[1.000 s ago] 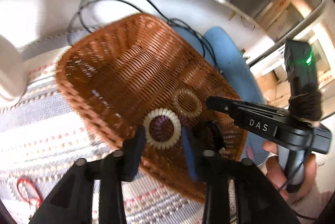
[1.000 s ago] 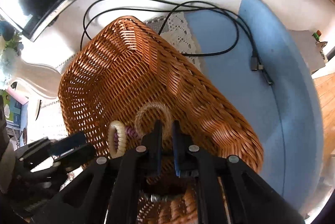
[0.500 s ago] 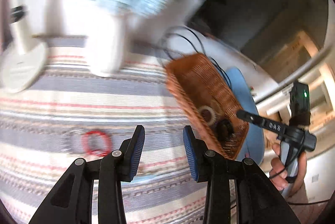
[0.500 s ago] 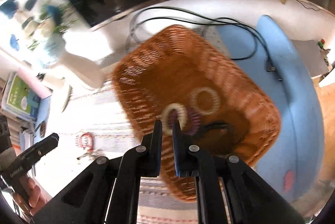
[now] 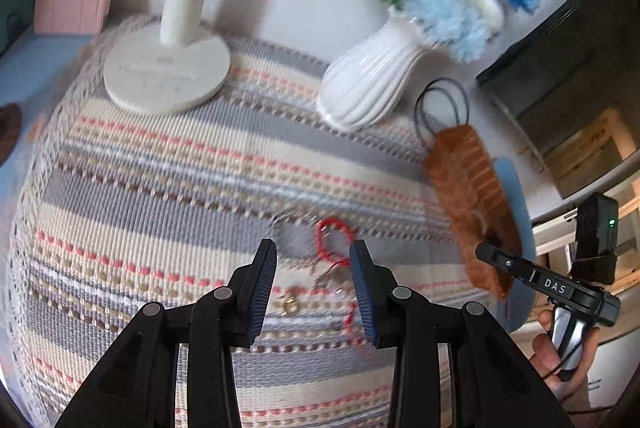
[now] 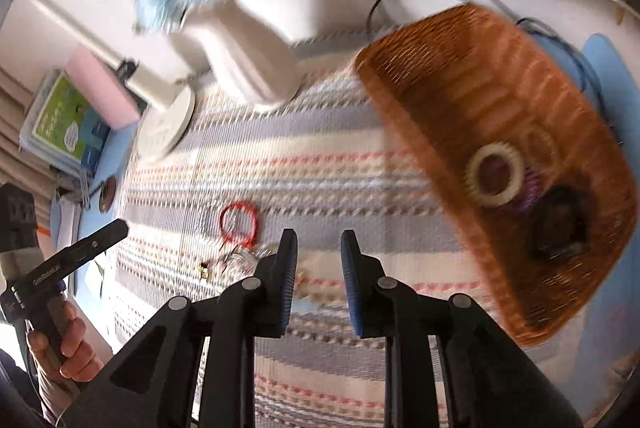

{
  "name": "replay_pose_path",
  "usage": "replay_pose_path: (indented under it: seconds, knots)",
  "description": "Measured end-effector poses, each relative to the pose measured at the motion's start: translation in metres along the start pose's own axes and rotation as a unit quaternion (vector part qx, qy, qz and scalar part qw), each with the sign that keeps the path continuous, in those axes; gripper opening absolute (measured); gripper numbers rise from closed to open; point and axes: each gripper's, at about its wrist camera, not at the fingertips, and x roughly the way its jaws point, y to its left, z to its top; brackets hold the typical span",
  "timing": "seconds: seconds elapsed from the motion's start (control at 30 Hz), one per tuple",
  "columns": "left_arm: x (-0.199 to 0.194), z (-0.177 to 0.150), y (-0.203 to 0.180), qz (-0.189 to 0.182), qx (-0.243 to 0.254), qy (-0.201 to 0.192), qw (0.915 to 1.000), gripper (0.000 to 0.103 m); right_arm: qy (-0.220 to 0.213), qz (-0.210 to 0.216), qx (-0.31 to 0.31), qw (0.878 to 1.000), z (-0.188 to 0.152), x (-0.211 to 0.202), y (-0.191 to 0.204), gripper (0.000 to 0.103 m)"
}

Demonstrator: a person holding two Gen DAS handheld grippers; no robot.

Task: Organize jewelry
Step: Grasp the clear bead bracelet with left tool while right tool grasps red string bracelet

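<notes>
Sitting in the basket (image 6: 520,132) already are a cream coil ring (image 6: 495,175), a purple piece beneath it and a dark item (image 6: 560,224), so part of the sorting looks done. Left of the basket, on the striped cloth (image 5: 160,188), a red bracelet (image 5: 334,240) and small blurred trinkets (image 5: 289,305) remain. Left gripper (image 5: 314,282) is open and empty above them; right gripper (image 6: 318,276), its jaws just opening, holds nothing. Blur hides what the trinkets are.
</notes>
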Motion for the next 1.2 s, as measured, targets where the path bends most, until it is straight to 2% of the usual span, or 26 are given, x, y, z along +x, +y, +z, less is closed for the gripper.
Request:
replay_pose_path:
  seconds: [0.17,0.33,0.5,0.83,0.9,0.93,0.97,1.0,1.07,1.2]
  knots:
    - [0.028,-0.003,0.016,0.000,0.002,0.028,0.9996,0.039,0.019,-0.003,-0.024,1.000,-0.009,0.029,0.027,0.025]
    - [0.064,0.005,0.011,0.041,0.064,0.046,0.9961,0.039,0.028,-0.014,-0.077,0.997,-0.006,0.062,0.053,0.025]
    - [0.090,0.008,0.001,0.067,0.103,0.061,0.9906,0.039,0.044,-0.024,-0.128,0.990,0.002,0.097,0.074,0.025]
    - [0.104,0.005,-0.008,0.098,0.135,0.051,0.9847,0.038,0.051,-0.037,-0.162,0.985,0.003,0.134,0.095,0.024]
    - [0.105,0.003,-0.010,0.111,0.141,0.043,0.9829,0.030,0.040,-0.054,-0.179,0.982,0.001,0.138,0.103,0.019]
    - [0.105,0.002,-0.012,0.124,0.148,0.038,0.9804,0.026,0.034,-0.068,-0.194,0.978,-0.002,0.140,0.108,0.012]
    - [0.106,0.000,-0.014,0.142,0.162,0.033,0.9760,0.016,0.025,-0.086,-0.210,0.974,-0.005,0.141,0.112,0.005]
    - [0.107,-0.001,-0.016,0.150,0.170,0.029,0.9735,0.007,0.020,-0.095,-0.221,0.970,-0.008,0.141,0.113,0.005]
    - [0.105,0.000,-0.011,0.145,0.161,0.026,0.9759,0.007,0.015,-0.097,-0.223,0.970,-0.009,0.141,0.114,0.004]
    - [0.094,0.004,0.004,0.111,0.115,0.025,0.9868,0.007,0.024,-0.079,-0.194,0.978,-0.006,0.134,0.102,0.004]
